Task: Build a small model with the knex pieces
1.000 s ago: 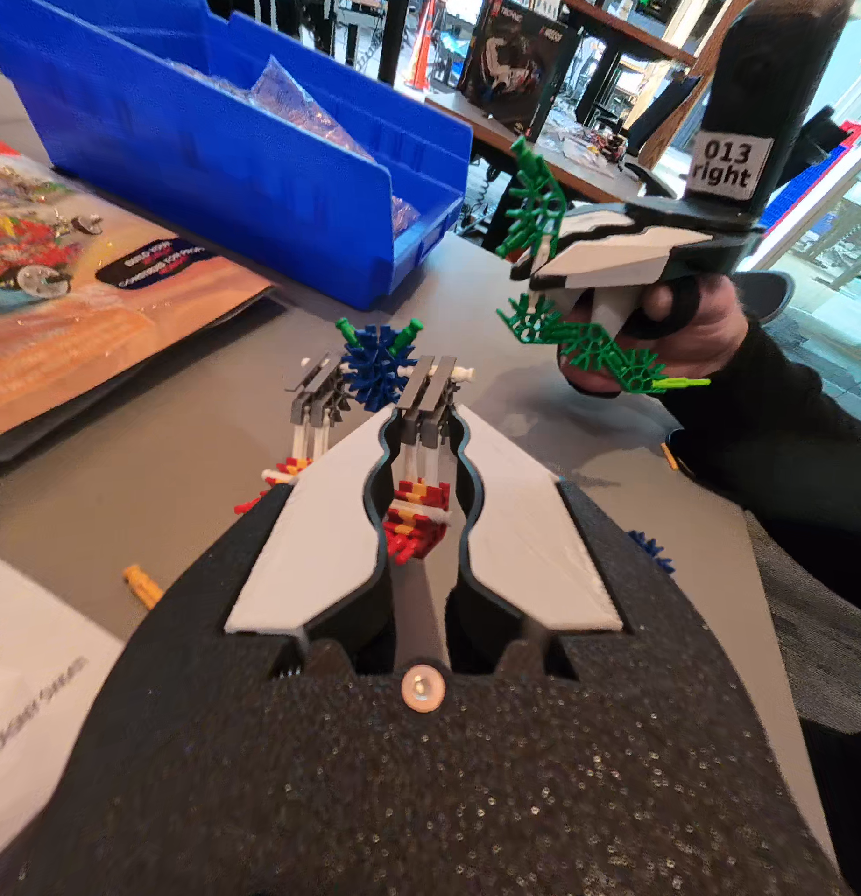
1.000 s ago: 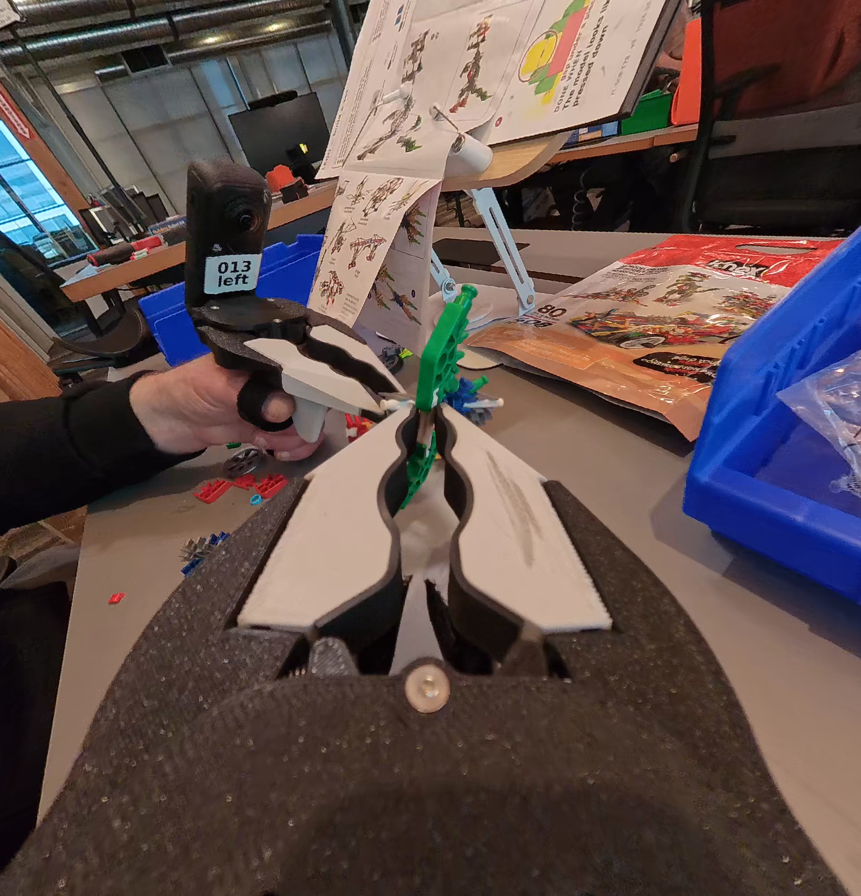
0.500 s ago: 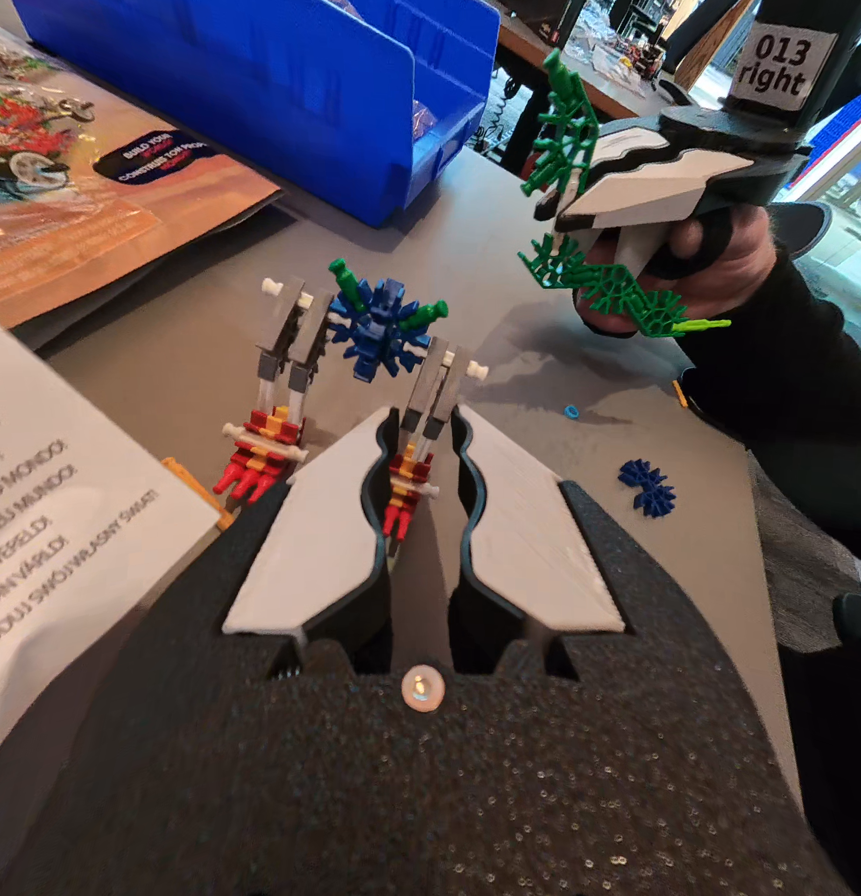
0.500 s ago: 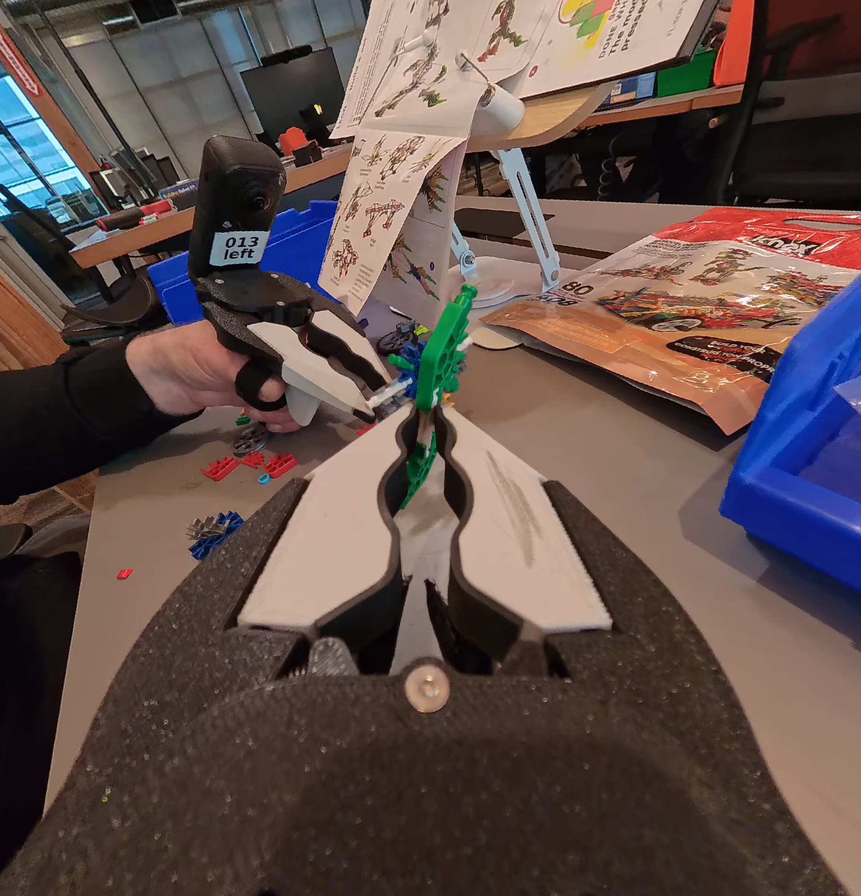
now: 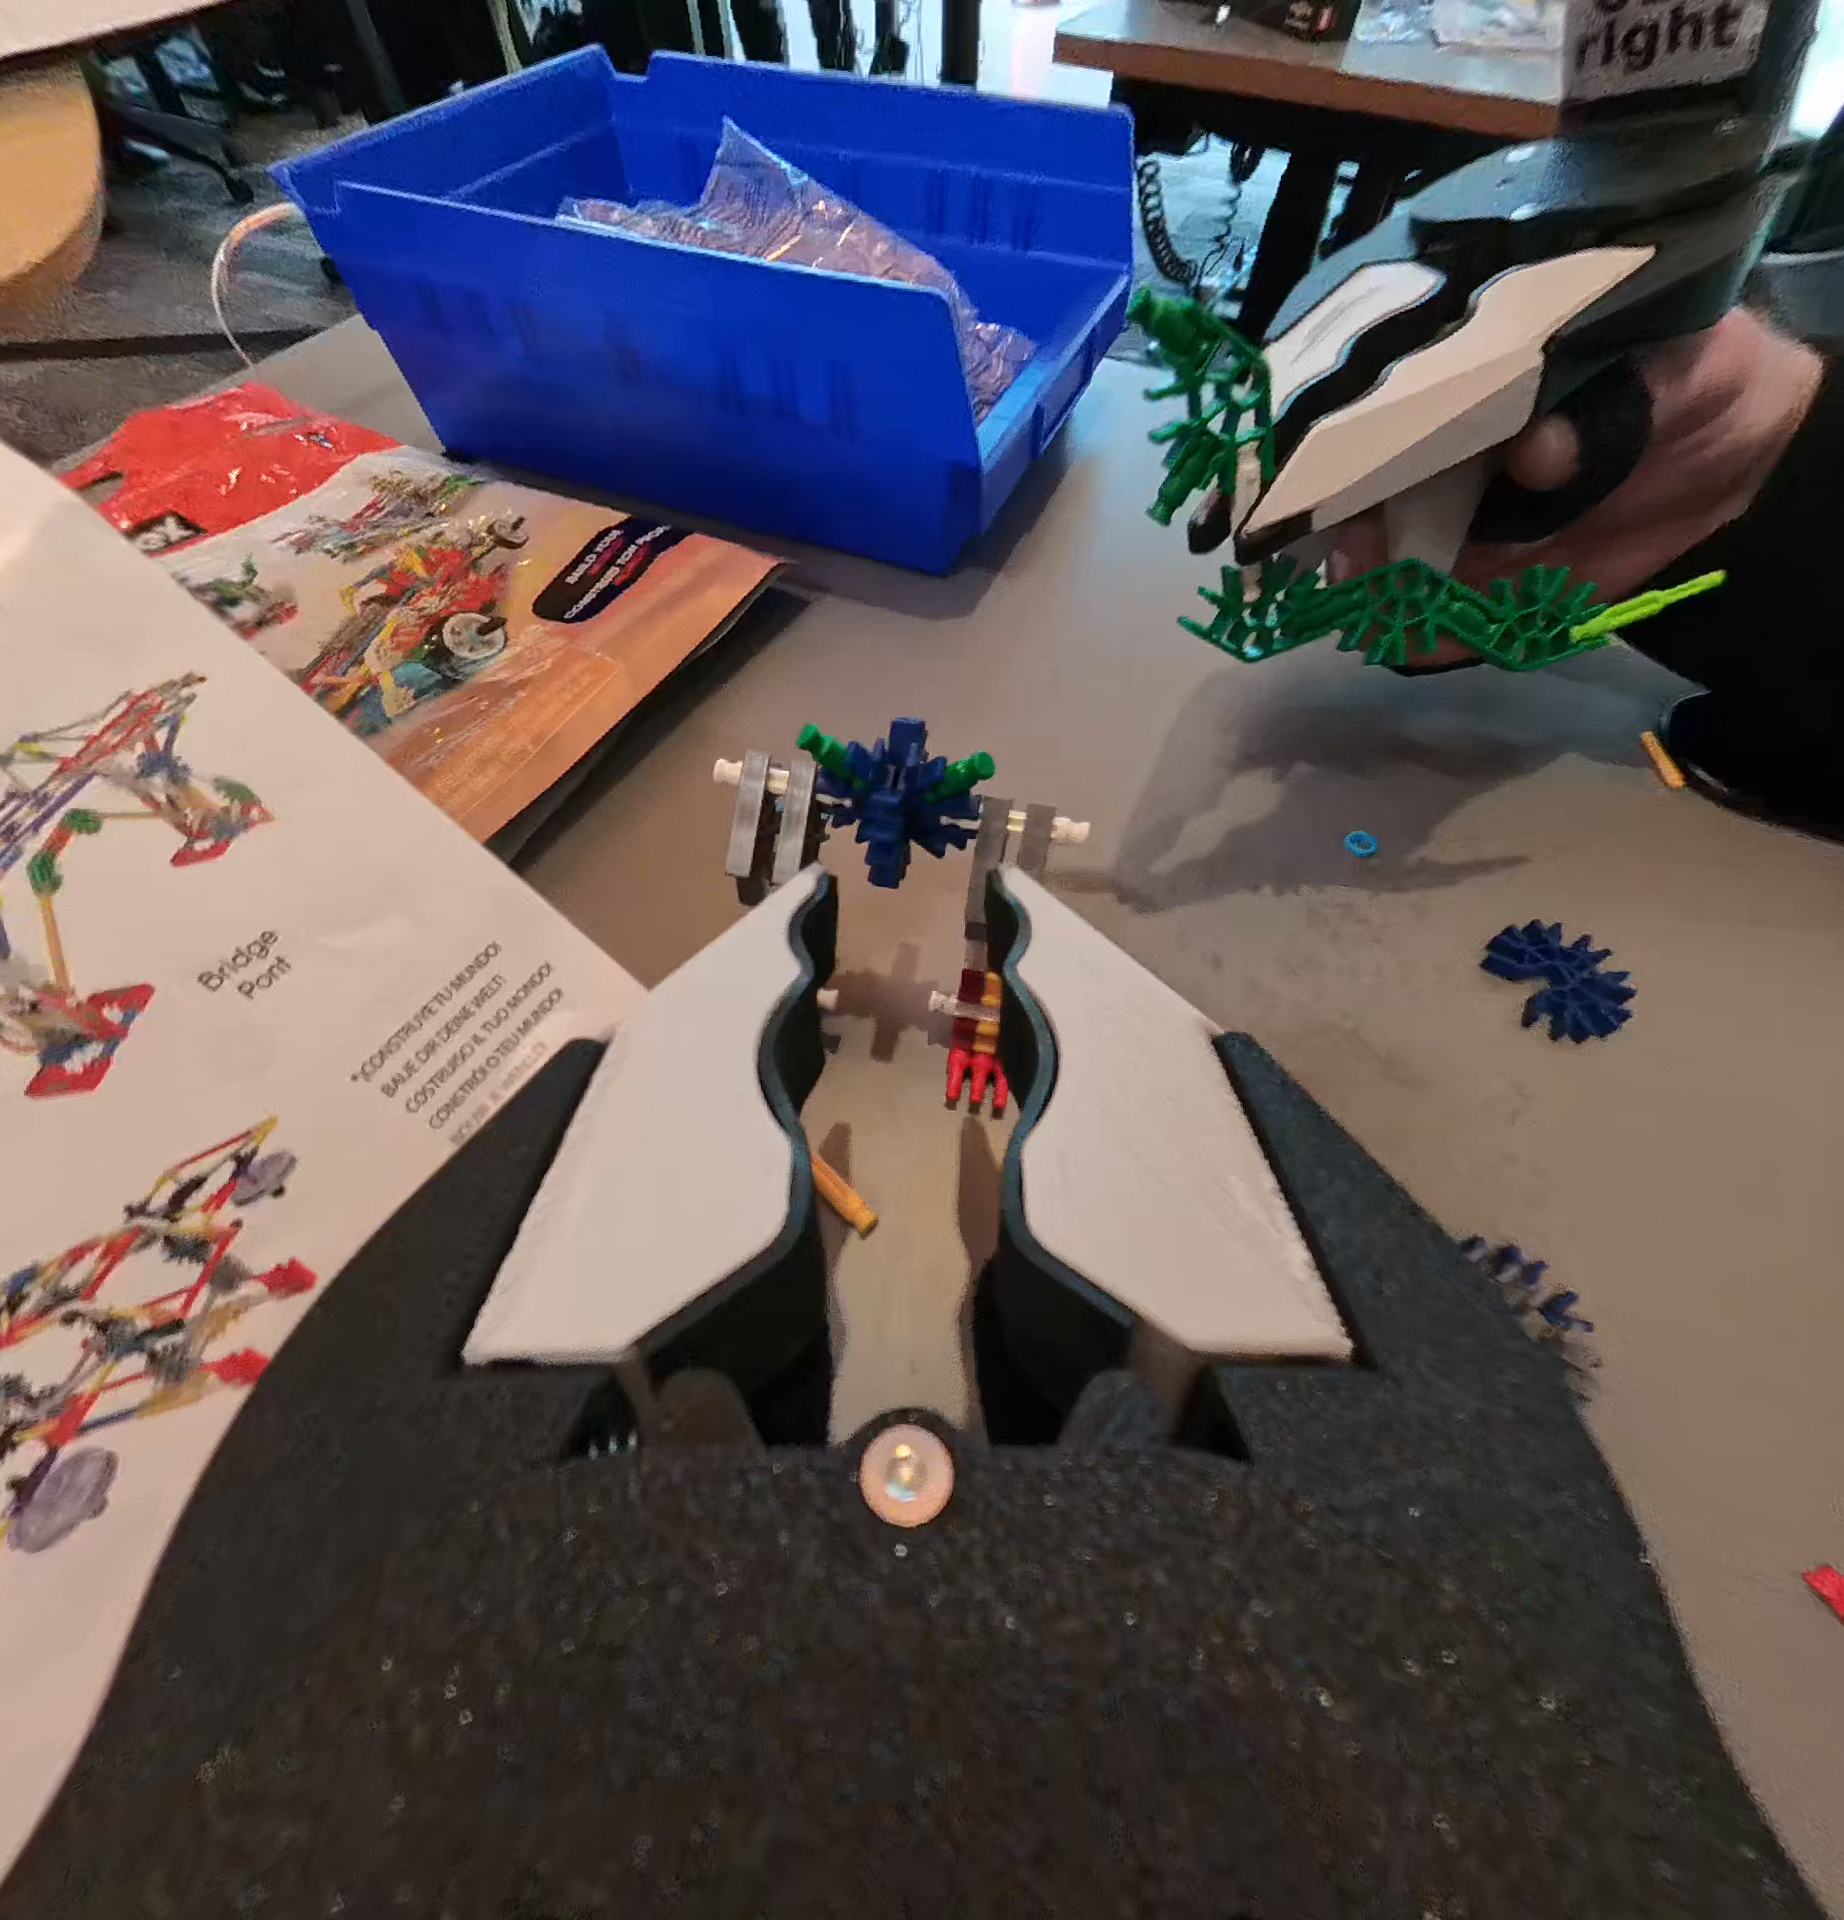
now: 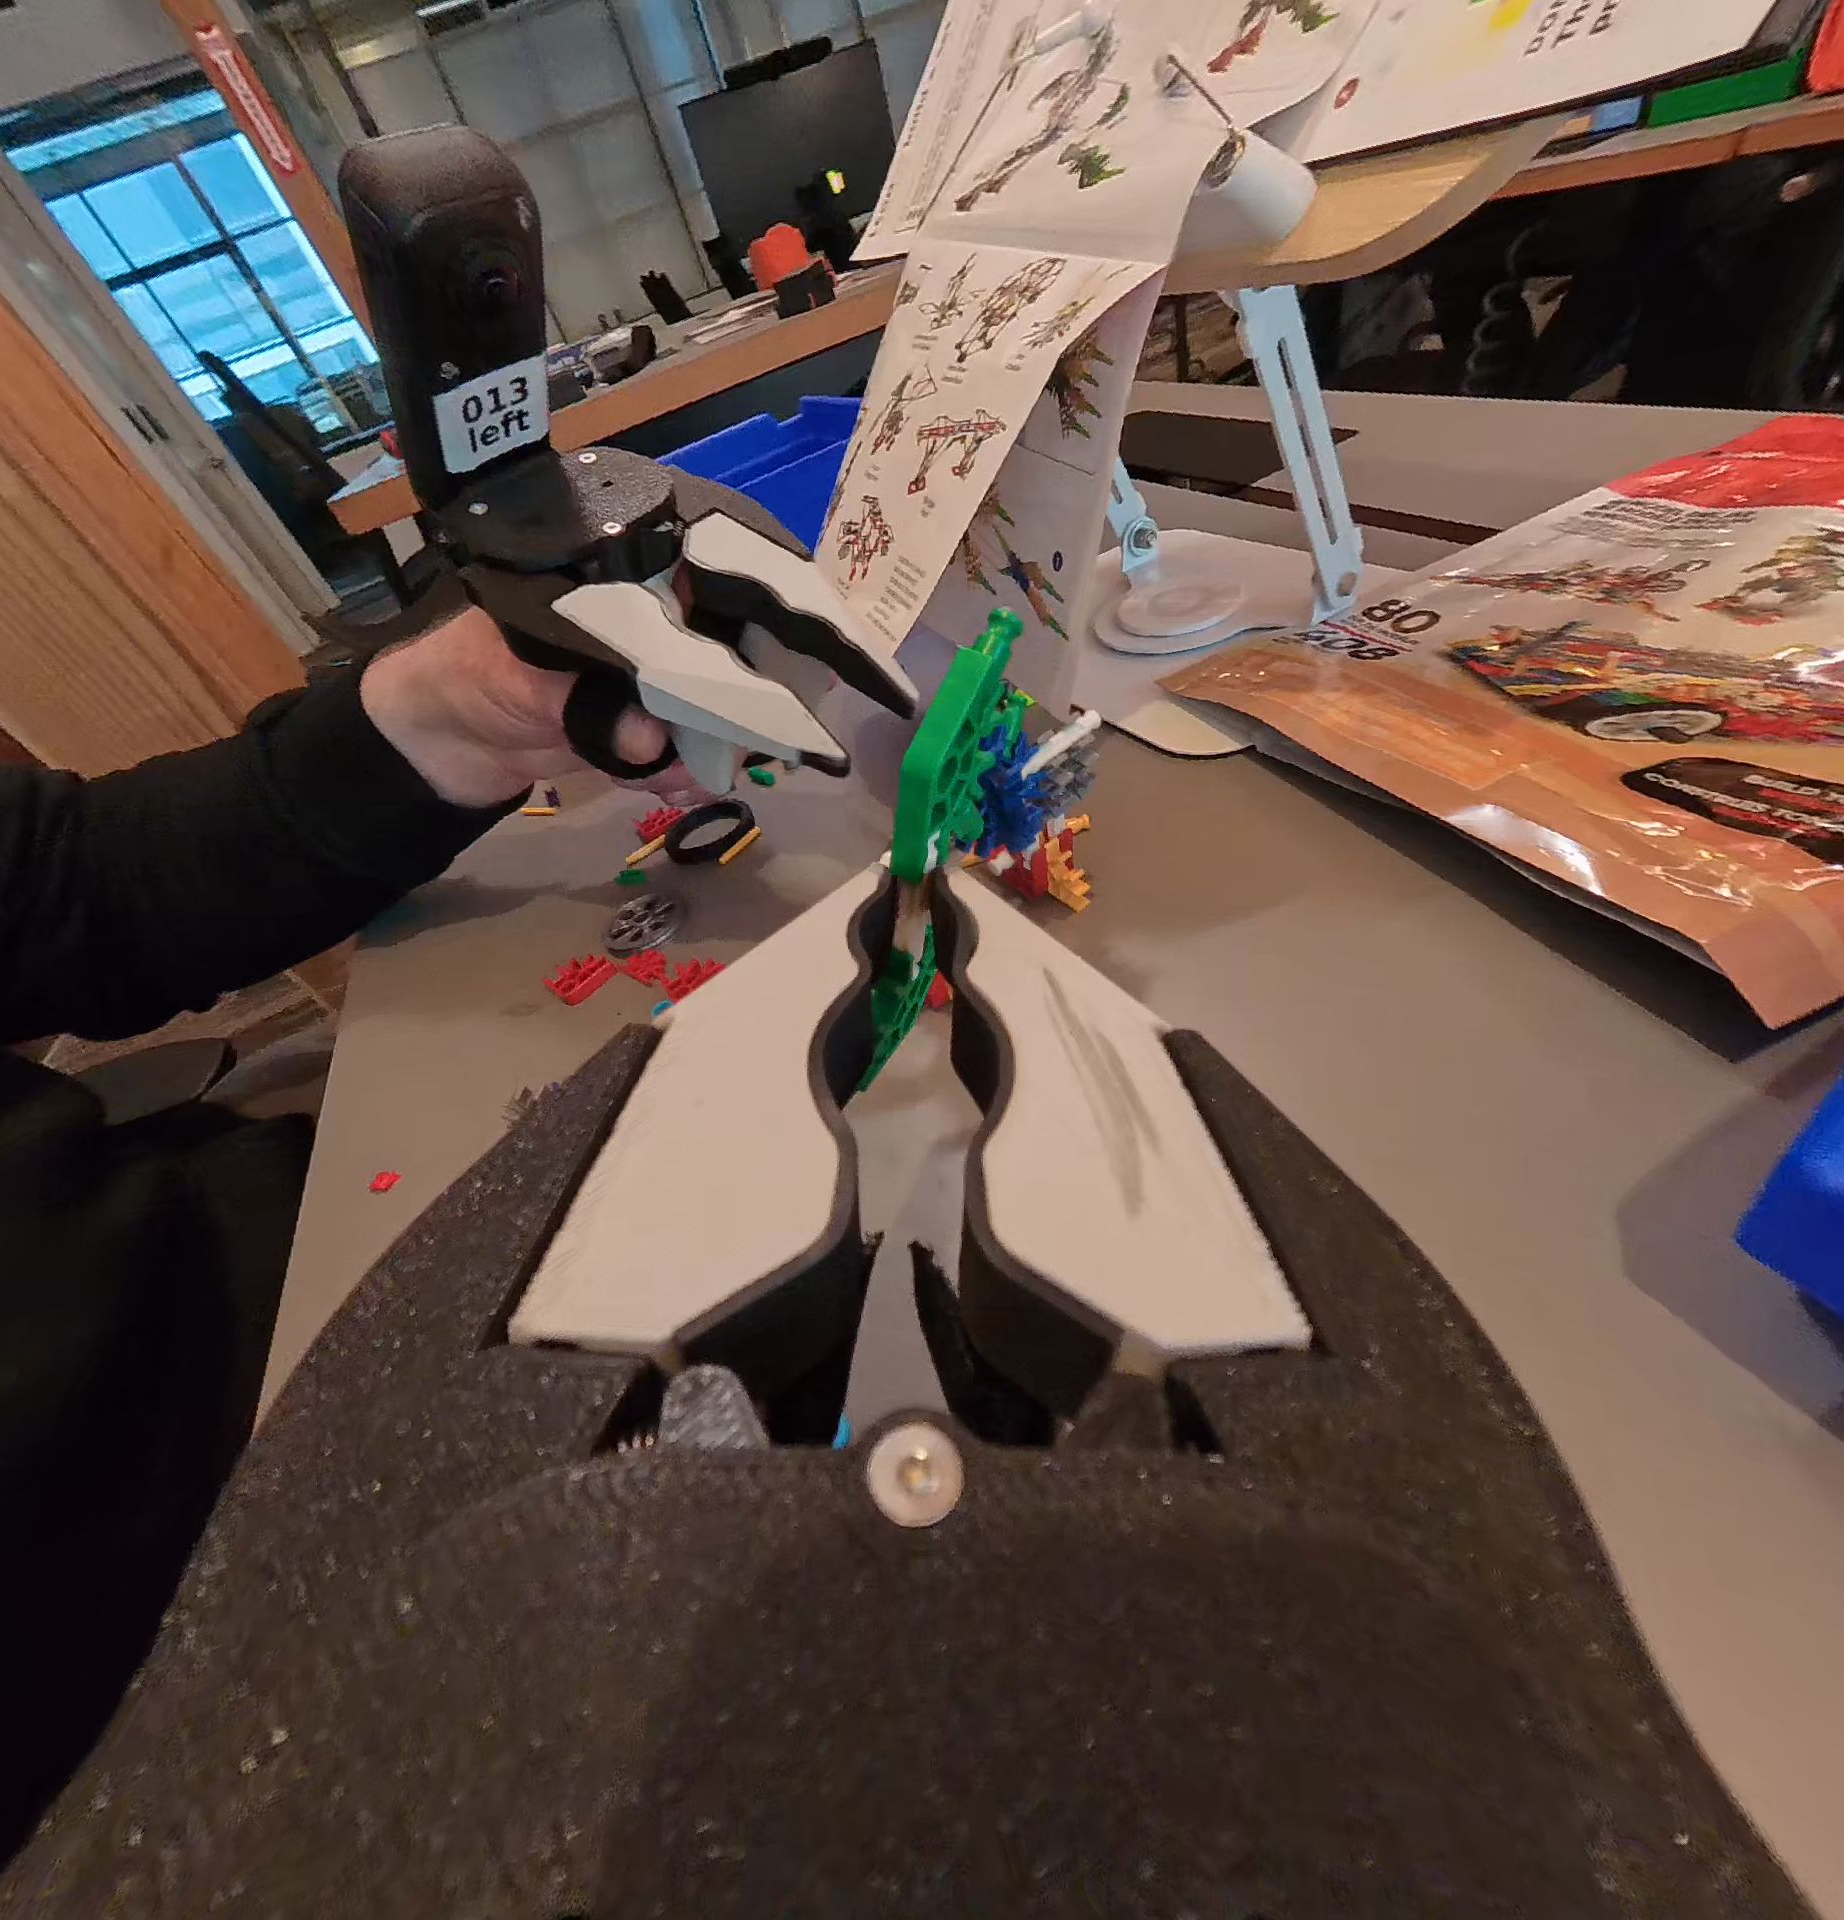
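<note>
A small model (image 5: 897, 800) with grey legs, a blue hub, green pegs and red feet stands on the grey table. My left gripper (image 5: 907, 883) is open and empty; its fingertips straddle the model's near side, and the right leg is close to the right finger. In the right wrist view the left gripper (image 6: 876, 732) hangs open above and to the left of the model (image 6: 1032, 821). My right gripper (image 6: 910, 878) is shut on a green lattice assembly (image 6: 949, 748). It holds this assembly (image 5: 1417, 618) in the air to the right of the model.
A blue bin (image 5: 689, 343) holding a plastic bag stands at the back. A printed packaging bag (image 5: 461, 623) and an instruction sheet (image 5: 170, 935) lie to the left. Loose parts: blue connector (image 5: 1562, 982), blue ring (image 5: 1362, 844), yellow rod (image 5: 845, 1195), tyre (image 6: 710, 831), red pieces (image 6: 637, 971). My right fingertips sit around 10 cm from my left ones.
My left gripper has opened, let go of the model's leg and drawn back; the model now stands free on the table. The right gripper still holds the green assembly.
</note>
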Tool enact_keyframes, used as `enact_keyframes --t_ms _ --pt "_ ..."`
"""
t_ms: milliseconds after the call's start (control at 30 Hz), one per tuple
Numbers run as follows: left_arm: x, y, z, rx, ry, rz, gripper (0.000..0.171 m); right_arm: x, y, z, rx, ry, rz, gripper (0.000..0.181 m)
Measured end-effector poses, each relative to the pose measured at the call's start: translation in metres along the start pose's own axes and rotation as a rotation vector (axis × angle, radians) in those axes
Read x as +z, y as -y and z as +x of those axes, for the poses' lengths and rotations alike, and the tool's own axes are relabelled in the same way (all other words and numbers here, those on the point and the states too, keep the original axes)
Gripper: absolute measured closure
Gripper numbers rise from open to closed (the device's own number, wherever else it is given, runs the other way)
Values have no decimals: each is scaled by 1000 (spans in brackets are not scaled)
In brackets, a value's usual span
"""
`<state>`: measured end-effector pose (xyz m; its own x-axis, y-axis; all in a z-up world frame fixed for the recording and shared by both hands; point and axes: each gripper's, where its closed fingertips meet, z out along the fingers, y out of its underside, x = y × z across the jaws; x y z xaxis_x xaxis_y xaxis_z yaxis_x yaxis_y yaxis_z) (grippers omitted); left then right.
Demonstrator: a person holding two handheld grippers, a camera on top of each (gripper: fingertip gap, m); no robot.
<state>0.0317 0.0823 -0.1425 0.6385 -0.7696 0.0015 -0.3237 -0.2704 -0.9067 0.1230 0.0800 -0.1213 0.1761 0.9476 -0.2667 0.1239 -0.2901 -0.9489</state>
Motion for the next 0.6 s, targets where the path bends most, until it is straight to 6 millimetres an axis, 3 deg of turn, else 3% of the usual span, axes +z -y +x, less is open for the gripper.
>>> enact_keyframes --t_ms 233,333,600 --pt "24 -10 -6 70 32 -75 145 13 2 -3 -13 90 -58 176" --pt "30 -10 -7 66 27 -74 158 18 -1 -1 -32 113 -98 176" --pt "30 -9 3 53 -86 -58 166 24 -5 1 -78 188 -168 176"
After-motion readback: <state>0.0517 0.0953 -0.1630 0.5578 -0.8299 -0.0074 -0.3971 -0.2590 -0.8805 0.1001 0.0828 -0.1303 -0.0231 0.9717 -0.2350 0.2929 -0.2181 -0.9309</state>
